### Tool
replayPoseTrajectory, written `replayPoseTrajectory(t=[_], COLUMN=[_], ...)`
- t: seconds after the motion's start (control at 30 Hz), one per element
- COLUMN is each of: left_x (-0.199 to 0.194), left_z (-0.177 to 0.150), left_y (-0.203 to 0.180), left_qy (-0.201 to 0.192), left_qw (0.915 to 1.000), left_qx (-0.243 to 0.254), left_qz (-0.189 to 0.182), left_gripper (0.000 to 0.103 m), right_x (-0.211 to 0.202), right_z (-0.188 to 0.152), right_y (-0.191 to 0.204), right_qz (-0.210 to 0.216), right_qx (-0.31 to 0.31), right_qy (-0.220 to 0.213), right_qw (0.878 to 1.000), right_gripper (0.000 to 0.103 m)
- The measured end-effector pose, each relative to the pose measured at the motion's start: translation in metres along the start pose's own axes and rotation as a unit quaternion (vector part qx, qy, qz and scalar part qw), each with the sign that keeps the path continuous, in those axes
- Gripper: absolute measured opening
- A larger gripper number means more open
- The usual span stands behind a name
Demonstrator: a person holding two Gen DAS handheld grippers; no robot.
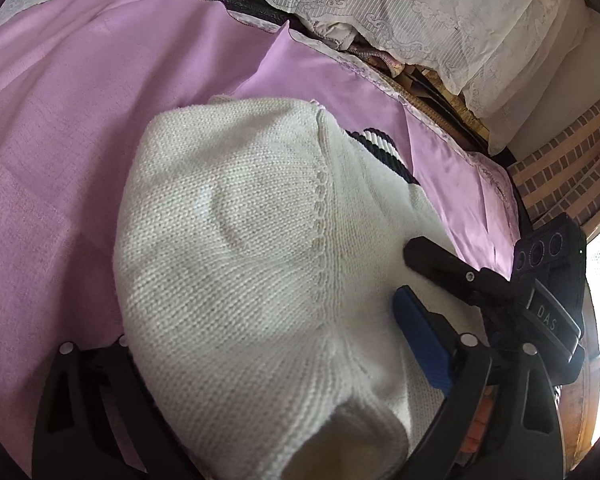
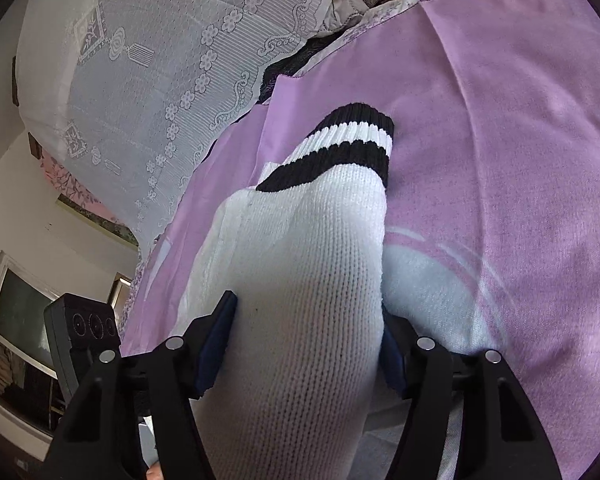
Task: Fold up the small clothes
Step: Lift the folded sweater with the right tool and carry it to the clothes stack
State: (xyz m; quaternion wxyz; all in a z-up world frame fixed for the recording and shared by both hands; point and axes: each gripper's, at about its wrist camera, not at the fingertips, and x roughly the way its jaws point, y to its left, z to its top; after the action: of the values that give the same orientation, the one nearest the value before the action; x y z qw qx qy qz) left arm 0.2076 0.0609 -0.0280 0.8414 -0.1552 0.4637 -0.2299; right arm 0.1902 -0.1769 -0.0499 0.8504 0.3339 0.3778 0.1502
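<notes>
I had the white knitted sweater (image 1: 236,264) filling the middle and lower part of the left wrist view, lying on the lilac sheet (image 1: 60,160), its black-and-white striped cuff (image 1: 379,148) pointing toward the upper right of the frame. My left tongs (image 1: 292,412) stood wide apart with a fold of the knit bulging up between them, but whether they pinched it I could not tell. At the right of that view my right tongs (image 1: 403,276) pressed onto the sweater's edge. In the right wrist view those right tongs (image 2: 307,344) were clamped on a bunched sleeve of the sweater (image 2: 300,320), a blue pad (image 2: 220,336) pressed against each side, and the striped cuff (image 2: 339,148) lay beyond at upper centre. Open sheet (image 2: 499,140) stretched across the right of that frame. The sheet's trimmed border ran along the top, with a lace cover (image 2: 160,80) just past it at upper left.
</notes>
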Motion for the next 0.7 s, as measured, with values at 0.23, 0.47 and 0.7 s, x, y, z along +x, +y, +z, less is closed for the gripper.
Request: replayPoseTrajectory(t=[0.23, 0.47, 0.7], left_x=[-0.021, -0.04, -0.064], left_z=[-0.007, -0.015, -0.026], left_y=[-0.016, -0.025, -0.04], left_qy=[-0.052, -0.076, -0.111], left_qw=[0.9975, 0.9957, 0.9908], left_qx=[0.033, 0.042, 0.055], left_qz=[0.034, 0.031, 0.055], left_gripper=[0.054, 0.047, 0.047], right_x=[-0.015, -0.037, -0.052], right_z=[-0.006, -0.012, -0.019], right_y=[0.019, 0.046, 0.061], right_qz=[-0.01, -0.019, -0.004], right_qx=[-0.06, -0.123, -0.143], right_qy=[-0.041, -0.075, -0.087], right_qw=[0.997, 0.989, 0.986], right_gripper=[0.048, 0.045, 0.045])
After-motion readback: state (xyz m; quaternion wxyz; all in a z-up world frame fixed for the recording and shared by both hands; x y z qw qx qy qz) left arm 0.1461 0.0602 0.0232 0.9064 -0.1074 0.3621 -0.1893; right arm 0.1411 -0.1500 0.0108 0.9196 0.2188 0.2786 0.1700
